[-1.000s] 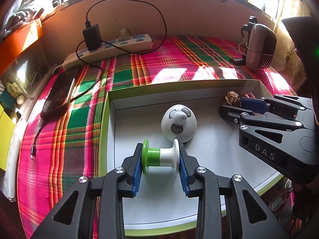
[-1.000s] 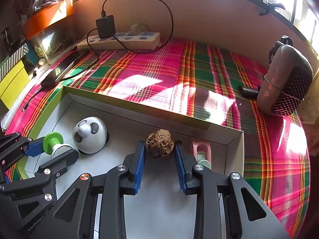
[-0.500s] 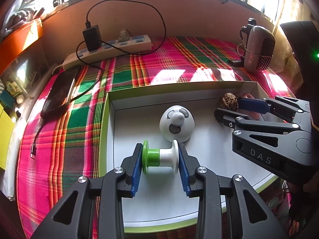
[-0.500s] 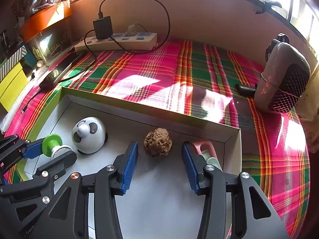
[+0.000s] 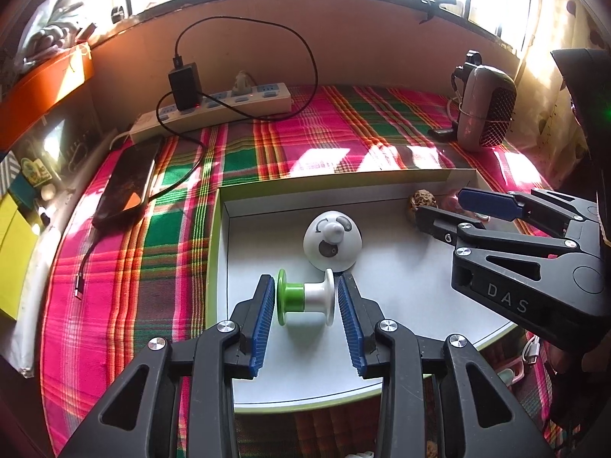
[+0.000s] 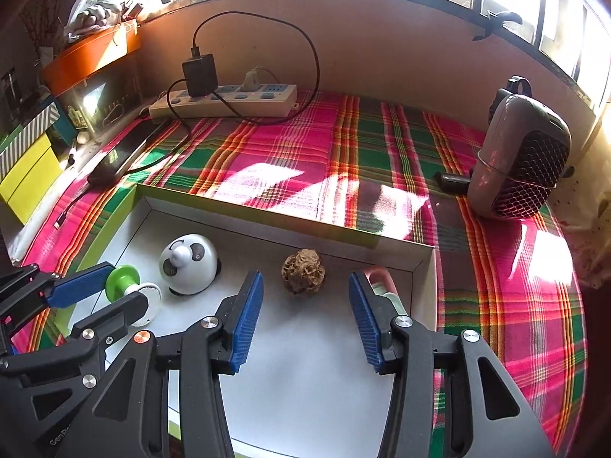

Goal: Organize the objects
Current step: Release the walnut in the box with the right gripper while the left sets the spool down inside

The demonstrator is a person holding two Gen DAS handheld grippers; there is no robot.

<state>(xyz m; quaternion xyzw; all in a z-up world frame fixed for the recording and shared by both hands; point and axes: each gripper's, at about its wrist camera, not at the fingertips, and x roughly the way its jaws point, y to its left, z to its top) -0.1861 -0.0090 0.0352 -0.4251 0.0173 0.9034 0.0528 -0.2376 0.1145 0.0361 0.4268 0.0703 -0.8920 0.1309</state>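
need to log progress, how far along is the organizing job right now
Done: the panda-faced dome, brown husk ball, pink item and green-and-white spool all lie in the white tray.

In hand: nothing. Both left tongs and right tongs have just been opening, with visible gaps around the spool and ball.

Left: pulling the tongs clear; no loose task items visible outside.

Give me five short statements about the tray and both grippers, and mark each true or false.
1. The brown ball lies inside the tray. True.
2. The right gripper is clamped on the ball. False: its jaws have just been opening and stand clear of it.
3. The spool is green and white. True.
4. The panda toy sits outside the tray. False: it sits inside.
5. The left gripper is empty-handed above the cloth. False: it straddles the spool, jaws opening.
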